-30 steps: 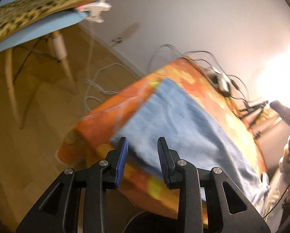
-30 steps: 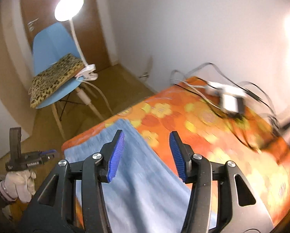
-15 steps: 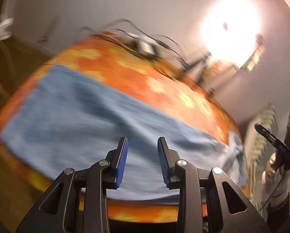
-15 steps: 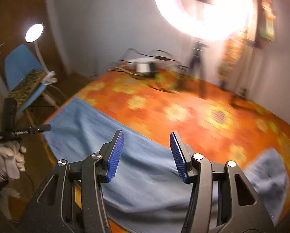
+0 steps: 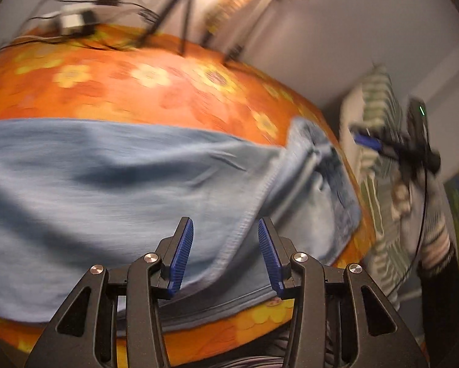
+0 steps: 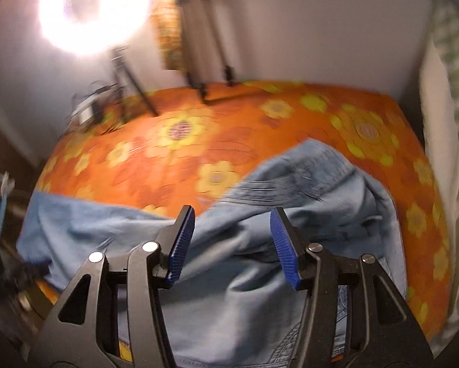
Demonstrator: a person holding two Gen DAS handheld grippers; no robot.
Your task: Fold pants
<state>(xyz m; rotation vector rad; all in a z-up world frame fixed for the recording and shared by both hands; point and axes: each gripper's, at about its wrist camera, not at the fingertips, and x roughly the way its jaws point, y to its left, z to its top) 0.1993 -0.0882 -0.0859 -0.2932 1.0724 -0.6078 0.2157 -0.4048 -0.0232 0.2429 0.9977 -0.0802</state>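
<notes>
On flowered orange cloth (image 5: 174, 92), soft blue pants (image 5: 106, 190) (stitched hem) lie rumpled.

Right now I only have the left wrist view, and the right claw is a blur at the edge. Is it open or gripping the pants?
Observer: Open. In the right wrist view the right claw shows a clear gap. Its jaws have just been opening, and nothing is pinched between the pads.
Operator: Which end of the pants is it over?
Observer: The waist end. The pants are bunched and wrinkled there, and pocket stitching shows at the bottom of that view.
Operator: What's the glare at the top of my frame?
Observer: A lit ring light on a stand, beyond the far side of the bed.
</notes>
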